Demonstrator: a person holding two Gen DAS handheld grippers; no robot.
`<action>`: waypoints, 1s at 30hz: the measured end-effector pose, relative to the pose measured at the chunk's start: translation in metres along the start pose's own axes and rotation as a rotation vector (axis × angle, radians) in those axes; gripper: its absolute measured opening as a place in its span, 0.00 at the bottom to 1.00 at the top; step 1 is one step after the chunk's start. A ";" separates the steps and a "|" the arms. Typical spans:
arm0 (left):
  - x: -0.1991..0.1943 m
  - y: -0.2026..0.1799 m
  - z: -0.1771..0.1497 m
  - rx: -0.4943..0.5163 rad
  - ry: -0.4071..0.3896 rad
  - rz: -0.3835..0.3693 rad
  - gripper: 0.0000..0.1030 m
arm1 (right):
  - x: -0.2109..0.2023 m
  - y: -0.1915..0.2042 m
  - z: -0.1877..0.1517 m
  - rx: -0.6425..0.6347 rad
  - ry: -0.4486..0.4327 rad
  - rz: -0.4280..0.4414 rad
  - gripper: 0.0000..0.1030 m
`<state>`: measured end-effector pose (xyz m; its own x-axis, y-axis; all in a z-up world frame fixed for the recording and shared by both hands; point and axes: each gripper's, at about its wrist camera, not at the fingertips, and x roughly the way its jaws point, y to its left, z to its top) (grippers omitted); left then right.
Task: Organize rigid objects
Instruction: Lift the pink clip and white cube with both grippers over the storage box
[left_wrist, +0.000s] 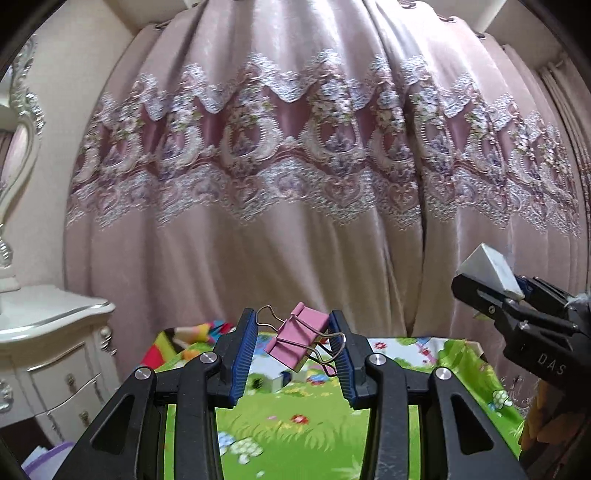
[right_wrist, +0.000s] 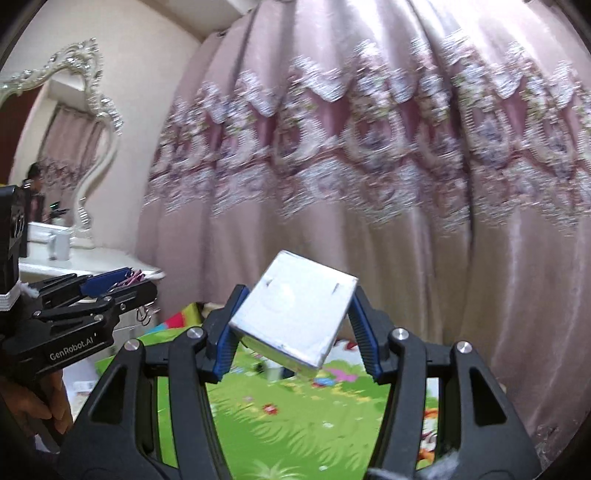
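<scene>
My left gripper (left_wrist: 297, 341) is shut on a pink binder clip (left_wrist: 298, 341), which hangs tilted between the blue pads with its wire handles sticking out. My right gripper (right_wrist: 295, 317) is shut on a white rectangular box (right_wrist: 295, 314), held tilted with one corner up. In the left wrist view the right gripper (left_wrist: 487, 284) shows at the right edge with the white box (left_wrist: 487, 267) in it. In the right wrist view the left gripper (right_wrist: 110, 282) shows at the left with the pink clip (right_wrist: 133, 276) just visible. Both are raised, pointing level at the curtain.
A pink embroidered curtain (left_wrist: 295, 166) fills the background. Below lies a green cartoon-print cloth (left_wrist: 295, 417) on a surface. A white dresser (left_wrist: 55, 350) with an ornate mirror (right_wrist: 74, 129) stands at the left. A person's hand (right_wrist: 40, 402) holds the left gripper's handle.
</scene>
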<state>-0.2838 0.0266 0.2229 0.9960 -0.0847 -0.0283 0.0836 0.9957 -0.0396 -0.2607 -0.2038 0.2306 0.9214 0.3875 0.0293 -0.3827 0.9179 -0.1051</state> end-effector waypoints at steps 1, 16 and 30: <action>-0.005 0.009 -0.004 -0.009 0.014 0.017 0.39 | 0.002 0.005 -0.001 0.000 0.013 0.023 0.57; -0.067 0.126 -0.045 -0.158 0.130 0.284 0.40 | 0.031 0.119 -0.016 -0.142 0.131 0.378 0.57; -0.101 0.198 -0.104 -0.286 0.298 0.484 0.40 | 0.033 0.230 -0.053 -0.349 0.283 0.695 0.57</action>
<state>-0.3713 0.2283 0.1141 0.8640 0.3244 -0.3850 -0.4264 0.8781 -0.2169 -0.3150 0.0155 0.1544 0.4826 0.7780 -0.4023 -0.8713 0.3796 -0.3111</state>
